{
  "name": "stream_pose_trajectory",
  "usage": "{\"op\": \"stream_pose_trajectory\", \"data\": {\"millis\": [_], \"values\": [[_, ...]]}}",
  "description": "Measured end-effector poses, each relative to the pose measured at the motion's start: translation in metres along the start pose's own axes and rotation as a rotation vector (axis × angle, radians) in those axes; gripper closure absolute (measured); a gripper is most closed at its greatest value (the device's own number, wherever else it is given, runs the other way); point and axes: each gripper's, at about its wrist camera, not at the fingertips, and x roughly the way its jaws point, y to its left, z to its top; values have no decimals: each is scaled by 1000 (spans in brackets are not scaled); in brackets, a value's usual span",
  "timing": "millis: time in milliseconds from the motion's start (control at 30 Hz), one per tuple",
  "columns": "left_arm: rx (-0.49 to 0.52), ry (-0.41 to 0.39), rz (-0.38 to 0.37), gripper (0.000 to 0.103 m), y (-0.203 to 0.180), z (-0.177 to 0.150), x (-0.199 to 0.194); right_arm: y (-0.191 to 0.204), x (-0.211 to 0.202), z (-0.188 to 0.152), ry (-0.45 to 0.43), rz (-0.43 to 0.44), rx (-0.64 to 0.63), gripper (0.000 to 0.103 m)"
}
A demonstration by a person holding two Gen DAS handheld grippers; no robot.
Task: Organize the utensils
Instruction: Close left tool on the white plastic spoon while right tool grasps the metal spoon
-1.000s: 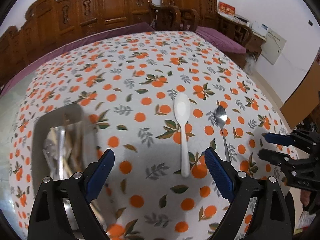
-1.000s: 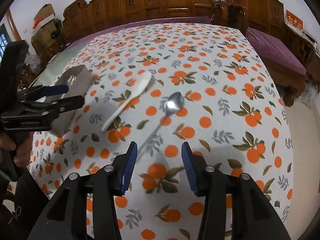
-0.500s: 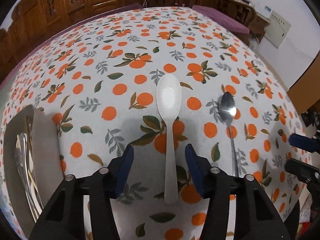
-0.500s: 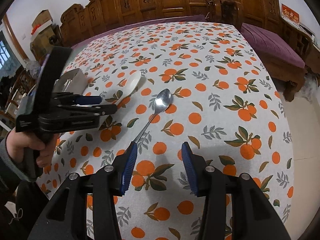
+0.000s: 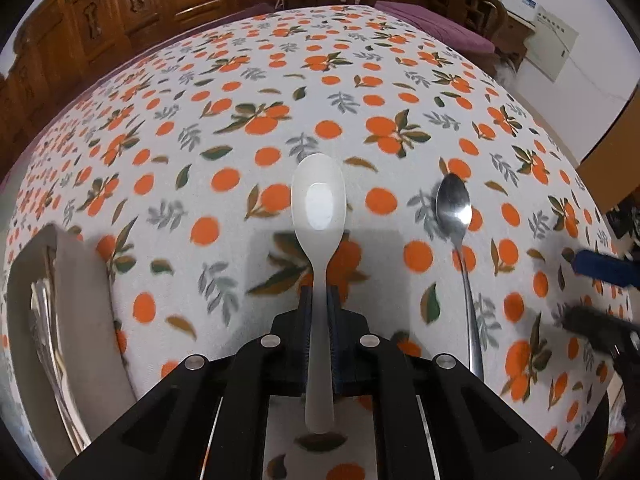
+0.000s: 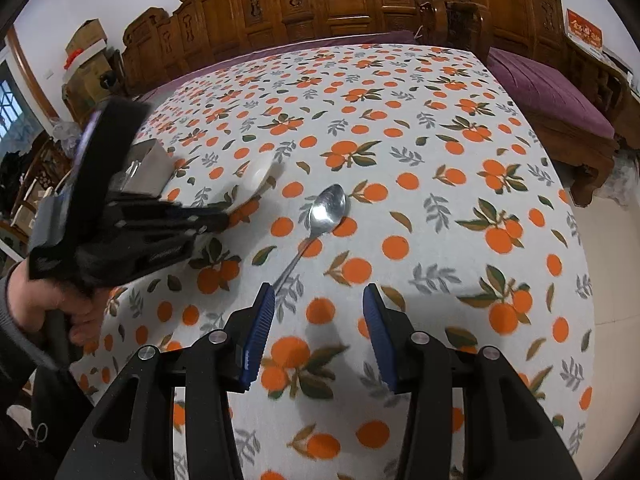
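Tablecloth (image 5: 280, 92), white with orange-fruit print, covers the table. Carved wooden furniture (image 6: 320, 4) lines the wall behind it. Purple cushion (image 6: 548, 96) right of tablecloth, cardboard boxes (image 6: 86, 46) beyond its far-left corner.

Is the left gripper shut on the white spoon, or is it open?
Shut on it: the left gripper pads press both sides of the white spoon handle.
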Motion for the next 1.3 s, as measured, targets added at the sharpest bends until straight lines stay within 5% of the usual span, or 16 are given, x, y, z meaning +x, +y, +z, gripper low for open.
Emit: {"op": "stream_pose_trajectory", "data": {"millis": [700, 1000, 1300], "values": [[-44, -140, -54, 96, 36, -23, -83, -7, 78, 54, 21, -68, 27, 55], [-46, -166, -58, 96, 41, -29, -101, -2, 79, 53, 18, -123, 0, 79], [-62, -177, -40, 96, 52, -36, -112, -2, 73, 60, 13, -69, 21, 99]]}}
